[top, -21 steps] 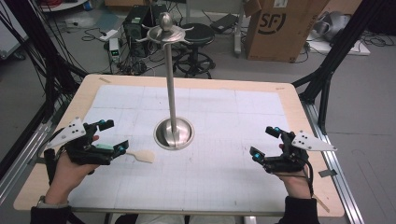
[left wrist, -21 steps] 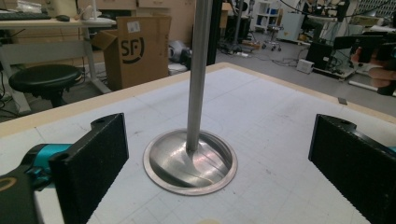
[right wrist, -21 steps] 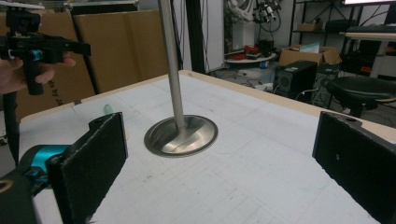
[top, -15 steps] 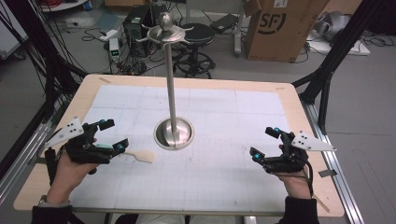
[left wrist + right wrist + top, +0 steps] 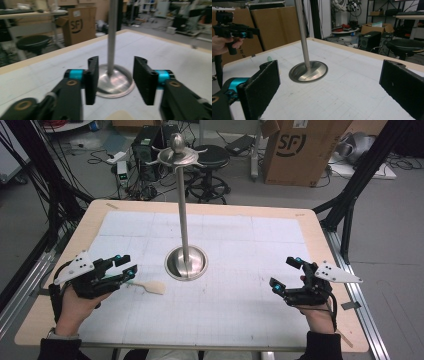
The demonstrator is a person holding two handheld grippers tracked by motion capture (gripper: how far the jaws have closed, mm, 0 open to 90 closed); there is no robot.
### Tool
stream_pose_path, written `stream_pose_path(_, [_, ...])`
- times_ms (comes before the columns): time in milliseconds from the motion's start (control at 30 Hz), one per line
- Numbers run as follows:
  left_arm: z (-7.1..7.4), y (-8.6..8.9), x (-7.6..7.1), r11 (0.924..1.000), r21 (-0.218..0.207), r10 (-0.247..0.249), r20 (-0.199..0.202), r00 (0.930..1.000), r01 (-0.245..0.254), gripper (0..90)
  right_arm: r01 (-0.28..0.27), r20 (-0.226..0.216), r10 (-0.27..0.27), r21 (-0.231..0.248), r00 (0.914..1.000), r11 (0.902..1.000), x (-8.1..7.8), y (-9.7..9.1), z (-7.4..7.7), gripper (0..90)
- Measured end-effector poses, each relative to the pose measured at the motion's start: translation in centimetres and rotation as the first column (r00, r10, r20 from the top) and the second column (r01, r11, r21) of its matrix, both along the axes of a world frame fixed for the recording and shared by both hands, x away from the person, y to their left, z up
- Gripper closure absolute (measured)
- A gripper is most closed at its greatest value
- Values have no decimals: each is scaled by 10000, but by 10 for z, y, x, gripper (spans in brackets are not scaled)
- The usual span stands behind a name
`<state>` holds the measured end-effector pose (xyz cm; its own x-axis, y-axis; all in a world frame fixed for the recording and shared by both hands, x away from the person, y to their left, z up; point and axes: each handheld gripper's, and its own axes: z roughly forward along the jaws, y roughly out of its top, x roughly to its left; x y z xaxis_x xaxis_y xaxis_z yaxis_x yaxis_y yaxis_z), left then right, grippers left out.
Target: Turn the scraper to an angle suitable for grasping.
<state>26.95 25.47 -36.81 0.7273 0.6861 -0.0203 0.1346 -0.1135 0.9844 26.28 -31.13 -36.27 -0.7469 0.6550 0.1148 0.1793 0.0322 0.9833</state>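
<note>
On the table [image 5: 310, 227], both gripped-nothing, parted grippers and spatula [image 5: 150, 287] stay put

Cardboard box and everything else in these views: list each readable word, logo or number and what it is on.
"SF": printed on the cardboard box on the floor beyond the table; it also reads in the left gripper view.
Nothing else carries legible text.

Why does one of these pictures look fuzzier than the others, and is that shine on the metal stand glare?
The left gripper view is softest: its background and the table edge smear. The right gripper view is crisper, with a bright streak on the stand's base. The high view is evenly lit, and the base gleams there too.
</note>
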Motion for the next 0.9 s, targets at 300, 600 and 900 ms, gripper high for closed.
stream_pose_path(300, [-16,15,6,9972,-317,644,-953,9934,-676,880,-23,-13,23,33,10000,10000,1,-1,0,20])
stream_pose_path(600, [-42,28,15,9920,700,1176,-2126,9700,-1049,898,-174,-12,174,52,9998,9998,4,2,1,20])
stream_pose_path(900, [-64,37,25,9821,1491,1669,-4038,8995,-1153,898,-258,-117,257,-43,9996,9997,7,7,-2,20])
